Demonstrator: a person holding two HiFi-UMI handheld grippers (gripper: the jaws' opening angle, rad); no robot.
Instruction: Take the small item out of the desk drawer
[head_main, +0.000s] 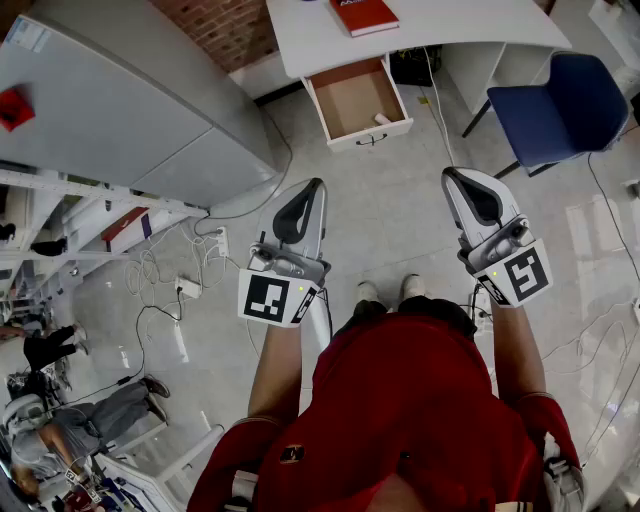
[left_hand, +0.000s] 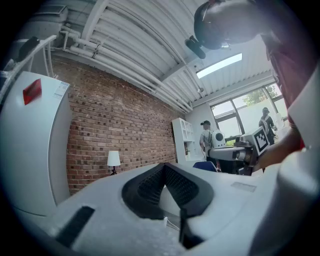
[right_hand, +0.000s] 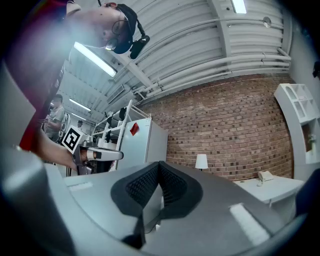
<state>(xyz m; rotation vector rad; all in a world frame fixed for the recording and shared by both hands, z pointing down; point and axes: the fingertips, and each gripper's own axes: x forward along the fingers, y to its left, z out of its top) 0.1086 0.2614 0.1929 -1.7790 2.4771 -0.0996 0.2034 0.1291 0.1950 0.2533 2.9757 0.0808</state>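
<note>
In the head view, the white desk (head_main: 300, 40) stands ahead with its drawer (head_main: 340, 100) pulled open. A small white item (head_main: 383, 119) lies in the drawer's front right corner. Both grippers are held up over the floor, well short of the drawer. My left gripper (head_main: 315, 185) is shut with nothing between its jaws. My right gripper (head_main: 450, 174) is also shut and empty. In the left gripper view the left gripper (left_hand: 164, 166) has its black pads meeting at the tip. The right gripper (right_hand: 160, 164) looks the same in the right gripper view.
A red book (head_main: 362, 14) lies on the desk. A blue chair (head_main: 560, 110) stands to the desk's right, and a tall grey cabinet (head_main: 130, 110) to its left. Cables and a power strip (head_main: 187, 288) lie on the floor at left. People (head_main: 90, 415) are at lower left.
</note>
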